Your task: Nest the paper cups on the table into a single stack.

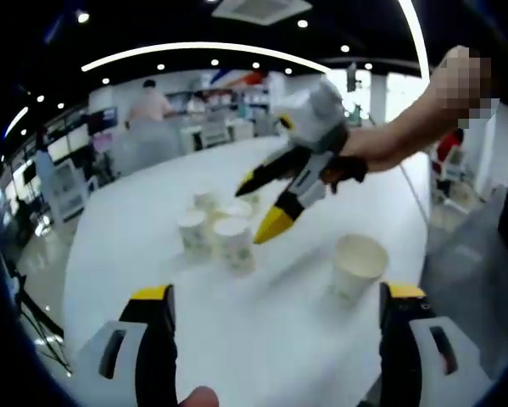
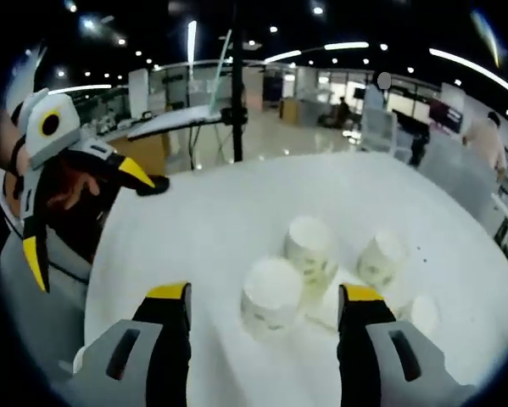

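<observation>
the paper cups sit on a round white table (image 1: 152, 220). in the left gripper view a cluster of cups (image 1: 215, 229) stands upside down near the table's middle, close together, with one upright cup (image 1: 355, 267) set apart nearer the camera, its open mouth up. in the right gripper view the same cluster shows closer: one inverted cup (image 2: 272, 297) lies between the jaws of the right gripper (image 2: 262, 314), another (image 2: 311, 248) just beyond it, a third (image 2: 381, 259) beside that, and a smaller one (image 2: 423, 314) low at the edge, partly hidden by a jaw.

the right gripper's jaws are spread wide, not touching any cup; it also appears in the left gripper view (image 1: 266, 208), held by a hand (image 1: 355, 157) above the cluster, its yellow tips apart. the left gripper (image 1: 275, 314) has its jaws spread as well, holding nothing, with the upright cup beyond them; in the right gripper view it (image 2: 92, 212) hangs beside the table's edge.

behind lies an office with desks, ceiling lights and a person (image 1: 149, 103) standing far off.
</observation>
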{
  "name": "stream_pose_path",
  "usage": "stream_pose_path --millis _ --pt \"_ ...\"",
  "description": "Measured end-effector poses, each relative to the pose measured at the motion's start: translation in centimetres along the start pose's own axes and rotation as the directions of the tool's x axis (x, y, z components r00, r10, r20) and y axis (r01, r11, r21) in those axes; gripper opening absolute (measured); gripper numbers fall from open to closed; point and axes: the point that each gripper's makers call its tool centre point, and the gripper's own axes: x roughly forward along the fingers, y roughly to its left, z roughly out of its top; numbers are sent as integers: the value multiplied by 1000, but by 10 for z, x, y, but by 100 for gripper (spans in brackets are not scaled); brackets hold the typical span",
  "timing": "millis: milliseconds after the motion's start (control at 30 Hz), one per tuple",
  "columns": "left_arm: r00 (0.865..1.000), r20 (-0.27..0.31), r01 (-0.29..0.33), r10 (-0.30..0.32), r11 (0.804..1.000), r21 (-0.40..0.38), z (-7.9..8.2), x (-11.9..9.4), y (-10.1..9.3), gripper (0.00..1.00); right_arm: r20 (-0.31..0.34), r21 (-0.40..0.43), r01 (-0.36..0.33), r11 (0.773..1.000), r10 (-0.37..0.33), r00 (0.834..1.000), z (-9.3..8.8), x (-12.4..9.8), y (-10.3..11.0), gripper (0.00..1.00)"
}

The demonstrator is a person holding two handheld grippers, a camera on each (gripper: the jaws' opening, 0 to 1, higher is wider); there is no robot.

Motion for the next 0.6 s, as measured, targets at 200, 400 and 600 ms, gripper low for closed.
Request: stream_pose_path --millis 200,400,600 --pt "1000 7 -13 13 1000 -5 0 -2 3 98 -10 12 -14 1000 14 1000 -3 10 0 60" --pt "1000 8 -16 16 1000 -13 -2 -4 2 98 -33 23 -50 998 51 998 -10 20 10 51" --pt "1000 8 -21 22 998 -52 -6 -6 1 98 -41 26 -41 999 42 998 -9 27 9 46"
